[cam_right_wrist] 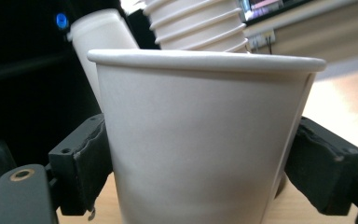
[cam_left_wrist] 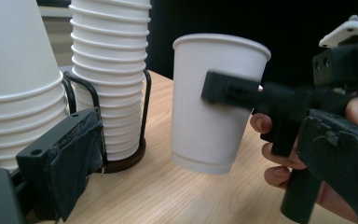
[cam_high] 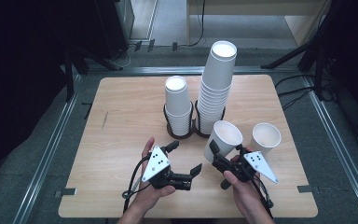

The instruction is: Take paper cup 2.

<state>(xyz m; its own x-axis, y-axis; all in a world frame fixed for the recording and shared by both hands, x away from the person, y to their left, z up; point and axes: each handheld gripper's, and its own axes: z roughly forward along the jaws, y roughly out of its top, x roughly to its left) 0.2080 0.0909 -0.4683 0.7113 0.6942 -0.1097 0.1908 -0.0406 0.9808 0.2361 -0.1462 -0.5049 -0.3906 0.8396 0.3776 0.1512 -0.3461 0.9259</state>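
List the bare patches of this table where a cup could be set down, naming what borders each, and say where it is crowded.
Free: the left part of the table, between its left edge and the short stack; the far right corner beyond the lone cup. Crowded: the middle, where both racked stacks, the tall stack, the held cup, the right gripper and left gripper cluster.

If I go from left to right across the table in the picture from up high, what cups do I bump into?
The short stack of cups → the tall stack of cups → the cup held in the right gripper → the lone cup standing by itself.
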